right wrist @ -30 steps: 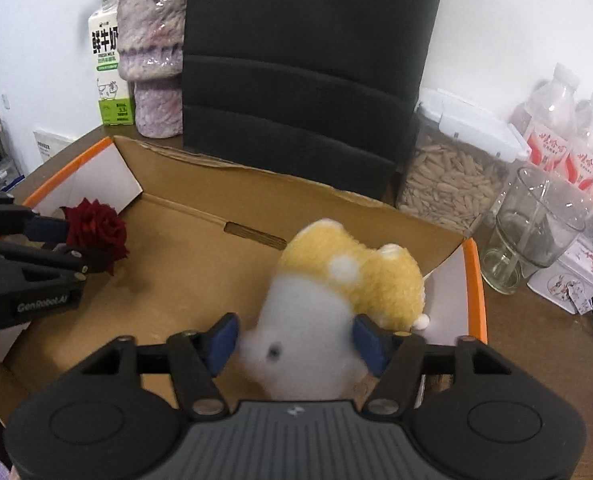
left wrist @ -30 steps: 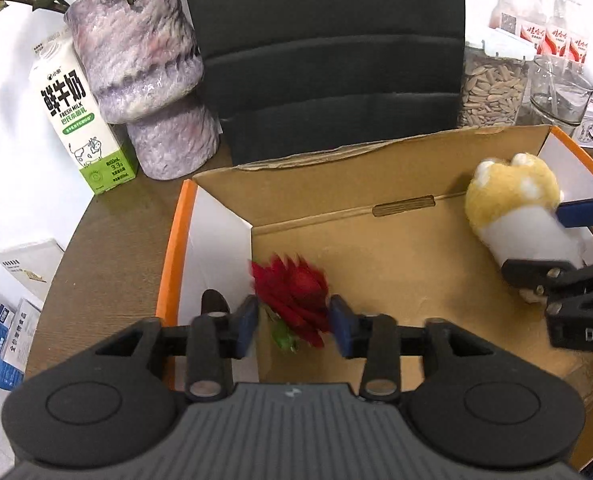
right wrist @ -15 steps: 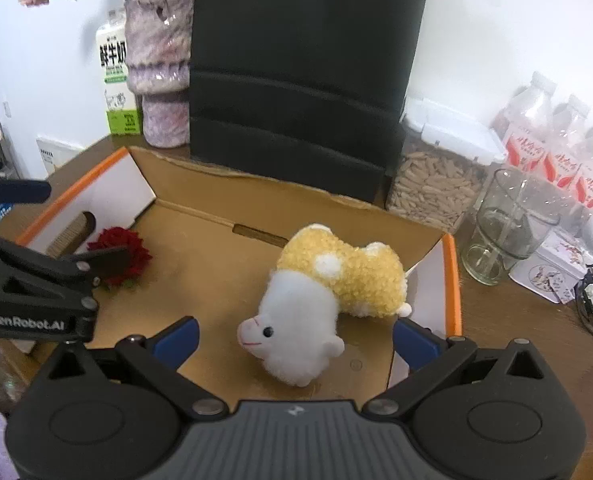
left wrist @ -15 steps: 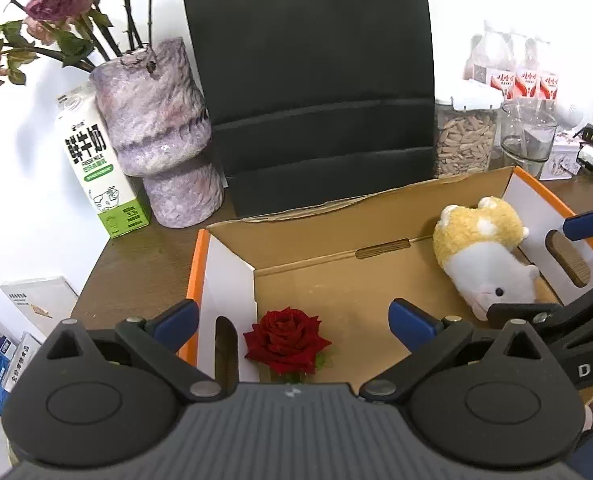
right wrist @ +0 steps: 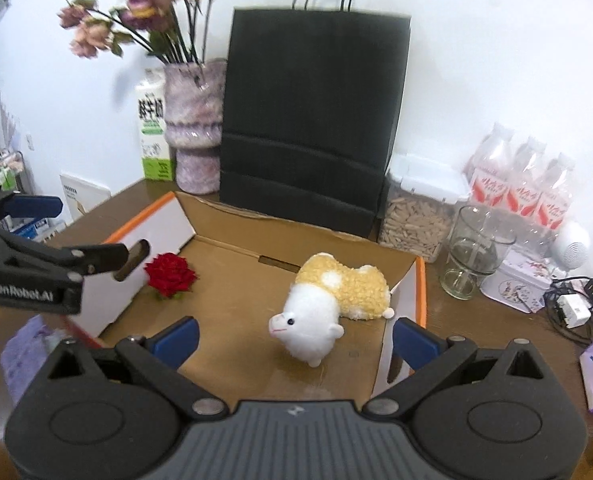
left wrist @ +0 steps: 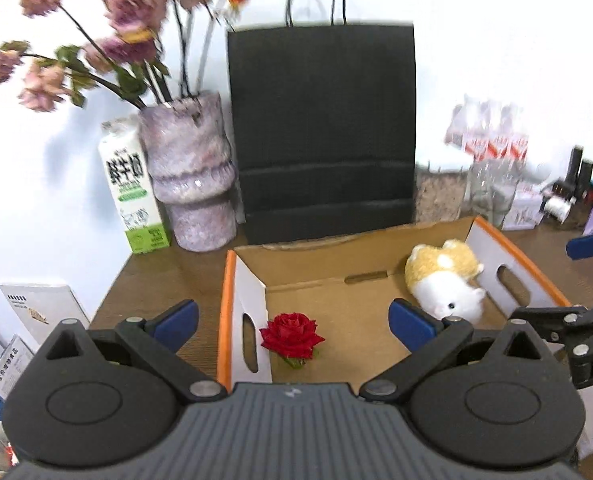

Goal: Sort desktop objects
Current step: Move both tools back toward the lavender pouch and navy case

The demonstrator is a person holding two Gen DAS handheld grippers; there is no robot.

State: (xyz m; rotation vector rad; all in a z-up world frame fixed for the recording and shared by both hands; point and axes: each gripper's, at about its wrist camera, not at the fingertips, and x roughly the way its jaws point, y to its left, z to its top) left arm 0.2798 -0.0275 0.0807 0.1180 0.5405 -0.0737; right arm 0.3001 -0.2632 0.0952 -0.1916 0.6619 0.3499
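Note:
A red rose lies on the floor of the open cardboard box, near its left wall. A yellow-and-white plush sheep lies at the box's right side. My left gripper hangs above and in front of the rose, open wide, holding nothing. My right gripper is raised in front of the sheep, open as well and empty. Each gripper shows at the edge of the other's view.
Behind the box stand a black paper bag, a purple vase of flowers and a milk carton. To the right are a seed jar, a glass, bottles, a tin and cables.
Both grippers let go: the left one released the rose, the right one the sheep. Both opened wide, then rose and drew back from the box, where both things now lie.

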